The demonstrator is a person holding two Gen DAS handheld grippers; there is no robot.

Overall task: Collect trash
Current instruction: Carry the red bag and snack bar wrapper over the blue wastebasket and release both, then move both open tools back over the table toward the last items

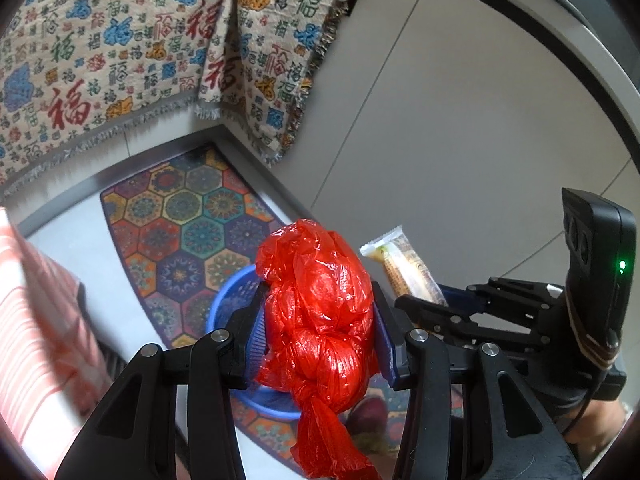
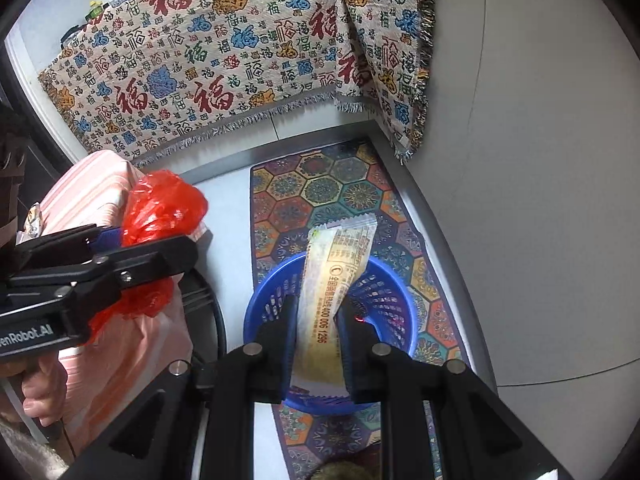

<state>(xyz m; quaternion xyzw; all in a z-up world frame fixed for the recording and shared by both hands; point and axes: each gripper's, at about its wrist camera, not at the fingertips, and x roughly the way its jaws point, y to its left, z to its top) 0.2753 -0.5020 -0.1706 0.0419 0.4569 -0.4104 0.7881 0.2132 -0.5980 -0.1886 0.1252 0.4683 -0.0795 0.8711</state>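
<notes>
Presently the risk is a missed drop: the knotted red plastic bag (image 1: 320, 320) is bulky and light, and released off-centre could land on the patterned rug (image 2: 320, 192). Left gripper (image 1: 318, 320) clamps it; right gripper (image 2: 320, 320) pinches a snack wrapper (image 2: 336, 276), both above the blue basket (image 2: 392, 300).

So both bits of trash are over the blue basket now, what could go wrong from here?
1. The red plastic bag bulges well past the left hand-held gripper, so once released it may catch the blue basket rim and tumble onto the patterned rug.
2. The snack wrapper in the right hand-held gripper is long and light; it could flutter out or lean over the rim.
</notes>
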